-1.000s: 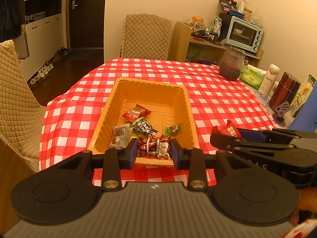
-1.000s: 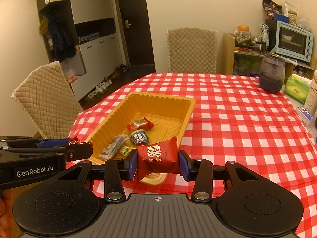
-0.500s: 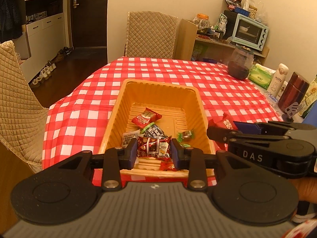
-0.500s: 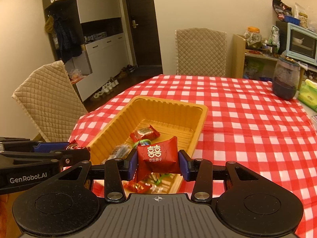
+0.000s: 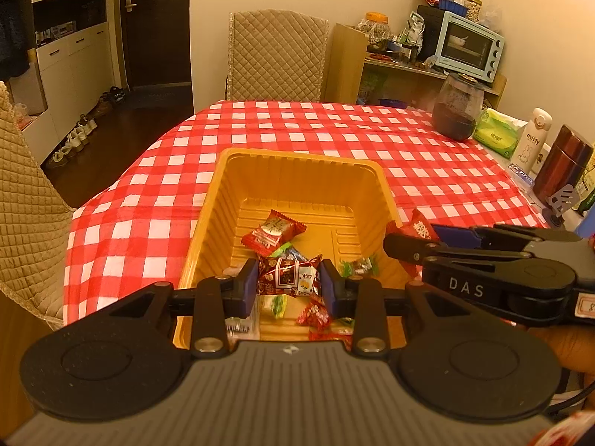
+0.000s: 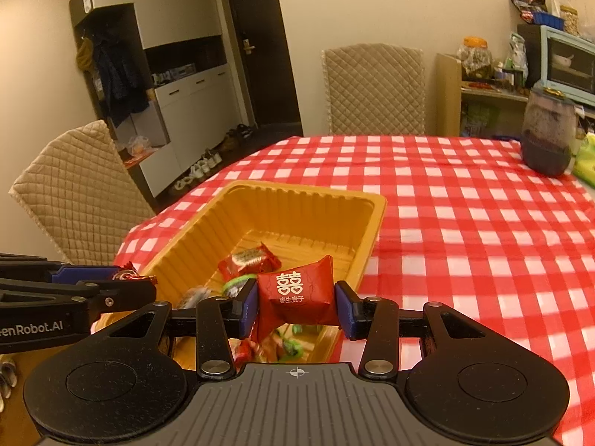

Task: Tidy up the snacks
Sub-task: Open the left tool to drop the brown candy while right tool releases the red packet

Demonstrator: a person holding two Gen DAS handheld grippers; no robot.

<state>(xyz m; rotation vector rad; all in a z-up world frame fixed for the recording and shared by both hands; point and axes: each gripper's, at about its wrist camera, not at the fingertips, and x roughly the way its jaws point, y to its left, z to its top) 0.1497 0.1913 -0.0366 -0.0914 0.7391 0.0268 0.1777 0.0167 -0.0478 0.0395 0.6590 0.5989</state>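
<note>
I have brought both grippers — left [image 5: 289,283] clamping a brown candy [image 5: 288,277], right [image 6: 296,303] a red packet [image 6: 295,291] — forward over the tray [image 5: 297,160] at twelve o'clock; release seems due.

Checked tablecloth [image 5: 297,126], 2 quilted chairs [image 6: 375,89] (beige), toaster oven [image 5: 469,49], dark jar [image 5: 458,111]

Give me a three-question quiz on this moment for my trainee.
1. True or false: both grippers hold a snack.
2. Which gripper holds the plain red packet with white characters? A) left gripper B) right gripper
3. What container lies below both held snacks?

Key
1. True; the left one grips a dark red printed packet.
2. B
3. The yellow tray on the checked tablecloth, already holding several sweets.
</note>
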